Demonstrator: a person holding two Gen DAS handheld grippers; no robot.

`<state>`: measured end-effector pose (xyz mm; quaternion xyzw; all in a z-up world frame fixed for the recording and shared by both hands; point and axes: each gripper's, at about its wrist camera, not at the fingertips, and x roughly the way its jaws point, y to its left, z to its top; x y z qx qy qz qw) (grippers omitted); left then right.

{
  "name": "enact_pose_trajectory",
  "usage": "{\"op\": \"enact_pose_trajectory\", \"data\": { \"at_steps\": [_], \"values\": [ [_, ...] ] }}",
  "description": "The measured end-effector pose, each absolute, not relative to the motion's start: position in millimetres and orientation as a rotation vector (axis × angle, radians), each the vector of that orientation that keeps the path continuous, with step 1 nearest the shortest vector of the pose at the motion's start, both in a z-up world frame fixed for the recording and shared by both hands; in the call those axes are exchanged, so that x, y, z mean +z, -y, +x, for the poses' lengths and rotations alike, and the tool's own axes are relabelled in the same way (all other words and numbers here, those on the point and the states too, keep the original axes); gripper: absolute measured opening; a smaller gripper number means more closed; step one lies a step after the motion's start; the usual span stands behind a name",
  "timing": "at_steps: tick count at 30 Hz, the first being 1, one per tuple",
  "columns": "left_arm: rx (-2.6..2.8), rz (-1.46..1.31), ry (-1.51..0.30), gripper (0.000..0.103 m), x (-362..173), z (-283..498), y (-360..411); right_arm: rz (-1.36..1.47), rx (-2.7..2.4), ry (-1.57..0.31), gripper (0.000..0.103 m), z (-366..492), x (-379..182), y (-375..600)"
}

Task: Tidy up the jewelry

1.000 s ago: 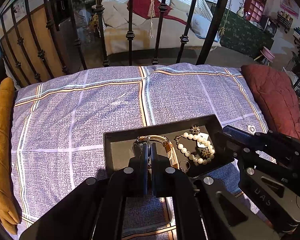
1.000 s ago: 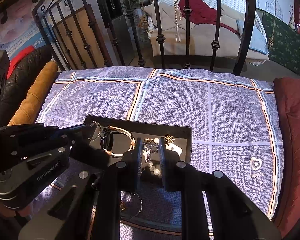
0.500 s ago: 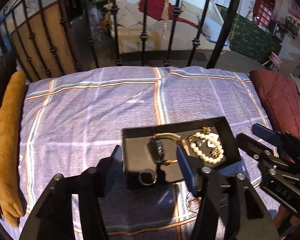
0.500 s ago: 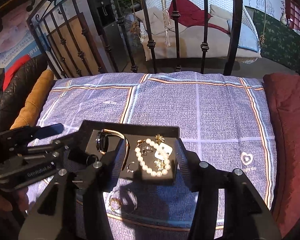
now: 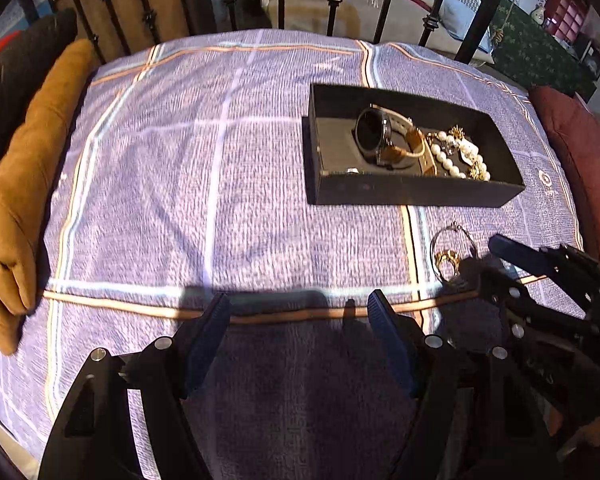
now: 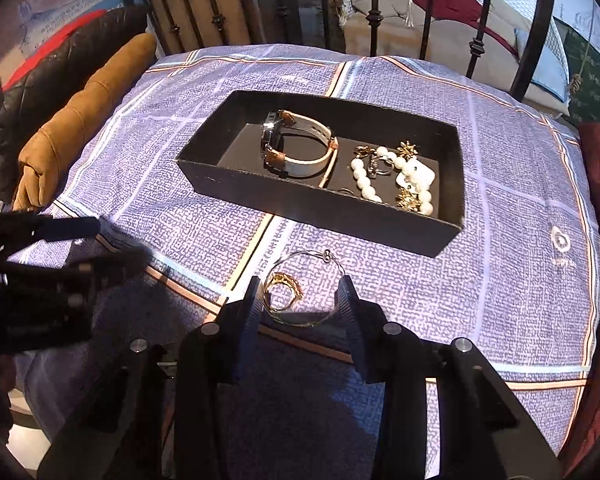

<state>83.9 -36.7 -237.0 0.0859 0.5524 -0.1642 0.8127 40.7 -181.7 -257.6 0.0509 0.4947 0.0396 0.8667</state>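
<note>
A black tray (image 5: 412, 194) (image 6: 324, 216) lies on the purple checked cloth. It holds a watch (image 5: 384, 138) (image 6: 296, 148) with a white and brown strap, a pearl bracelet (image 5: 446, 158) (image 6: 364, 180) and small gold pieces. A gold ring (image 6: 283, 286) (image 5: 446, 258) and a thin wire hoop (image 6: 300, 322) lie on the cloth in front of the tray. My right gripper (image 6: 298, 300) is open, its fingers on either side of the ring and hoop. My left gripper (image 5: 298, 314) is open and empty over bare cloth, left of the ring.
A tan bolster (image 5: 28, 168) lies along the left edge of the cloth and a dark red cushion (image 5: 580, 152) along the right. Black iron bars (image 6: 476, 24) stand behind the cloth. The left gripper's body (image 6: 40, 272) shows at the left in the right wrist view.
Both grippers went from shut over the tray to open and have pulled back toward me. The watch now lies in the tray, and the right gripper has come down around the ring and hoop.
</note>
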Motion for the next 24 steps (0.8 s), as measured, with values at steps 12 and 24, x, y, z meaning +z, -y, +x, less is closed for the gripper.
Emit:
{"op": "enact_pose_trajectory", "data": {
  "at_steps": [12,24],
  "values": [
    [-0.355,0.233,-1.198,0.025,-262.9,87.5,45.6,0.143,0.114,-1.078,0.012,46.5,-277.3,180.1],
    [-0.393,0.222,-1.188,0.024,-249.6,90.1,50.1,0.220,0.076,-1.027,0.009,36.4,-252.3,206.3]
  ]
}}
